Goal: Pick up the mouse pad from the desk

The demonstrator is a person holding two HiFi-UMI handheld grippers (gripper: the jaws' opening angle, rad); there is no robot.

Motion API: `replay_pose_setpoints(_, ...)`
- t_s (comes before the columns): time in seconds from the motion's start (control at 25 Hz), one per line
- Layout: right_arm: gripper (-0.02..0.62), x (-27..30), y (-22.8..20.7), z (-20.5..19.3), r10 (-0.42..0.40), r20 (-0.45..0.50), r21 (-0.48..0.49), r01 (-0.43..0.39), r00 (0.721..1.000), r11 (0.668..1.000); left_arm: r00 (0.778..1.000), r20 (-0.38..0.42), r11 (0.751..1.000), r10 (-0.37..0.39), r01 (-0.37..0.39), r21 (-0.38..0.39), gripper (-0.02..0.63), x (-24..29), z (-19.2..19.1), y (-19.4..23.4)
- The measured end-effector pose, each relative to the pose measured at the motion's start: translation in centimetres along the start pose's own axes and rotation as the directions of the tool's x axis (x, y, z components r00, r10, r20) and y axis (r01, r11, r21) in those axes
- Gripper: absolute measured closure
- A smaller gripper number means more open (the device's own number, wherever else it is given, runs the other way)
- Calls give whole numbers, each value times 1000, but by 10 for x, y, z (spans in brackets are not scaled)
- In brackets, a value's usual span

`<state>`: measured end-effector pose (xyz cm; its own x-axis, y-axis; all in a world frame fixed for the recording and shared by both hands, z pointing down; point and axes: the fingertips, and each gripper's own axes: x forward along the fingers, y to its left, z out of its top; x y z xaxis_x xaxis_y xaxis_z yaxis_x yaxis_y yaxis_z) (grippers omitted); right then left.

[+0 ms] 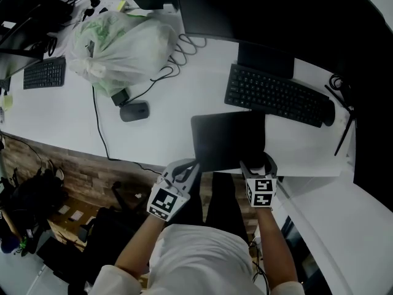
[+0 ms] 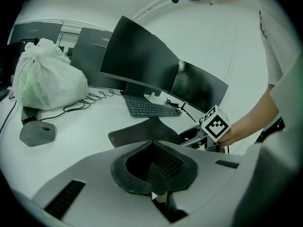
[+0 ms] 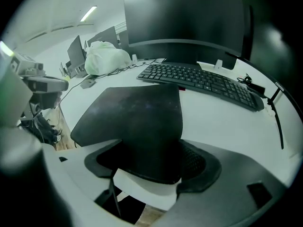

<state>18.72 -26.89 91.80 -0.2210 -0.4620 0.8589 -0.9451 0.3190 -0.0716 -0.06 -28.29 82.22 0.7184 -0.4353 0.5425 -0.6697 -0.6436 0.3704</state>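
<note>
Head view: one mouse pad point(image 1: 227, 140) corner is hidden.

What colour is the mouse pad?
Black; the mouse pad shows best in the right gripper view.

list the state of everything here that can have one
mouse pad: lying flat, not lifted
right gripper: jaws closing, mouse pad edge between them, not gripped yet
left gripper: open, nothing between its jaws
monitor: screen dark
plastic bag: stuffed full
</note>
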Motion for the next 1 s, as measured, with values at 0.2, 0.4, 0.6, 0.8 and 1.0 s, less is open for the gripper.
replay_pose_setpoints(0.2,302,-1,8,-1,-4,-12,35,5,1000,999,1000,-7,1000,-6,6,-6,589,-5,4,-2)
replay_pose_setpoints(0.4,393,-1,15,-2,26,-29,71,-24,999,997,1000,5,1000,-8,8,8,589,-15,13,-5)
replay_pose_setpoints(0.6,515,-6,29,2,115,-7,188,-111,993,976,1000,24,1000,-1,0,17,589,-28,28,-3)
replay_pose_setpoints(0.8,549,-23,38,19,135,17,206,-136,991,969,999,49,1000,3,-5,31,589,-46,47,-4)
replay_pose_setpoints(1.0,551,-48,48,47,173,95,299,-194,980,934,997,78,999,4,-8,42,589,-64,65,-4)
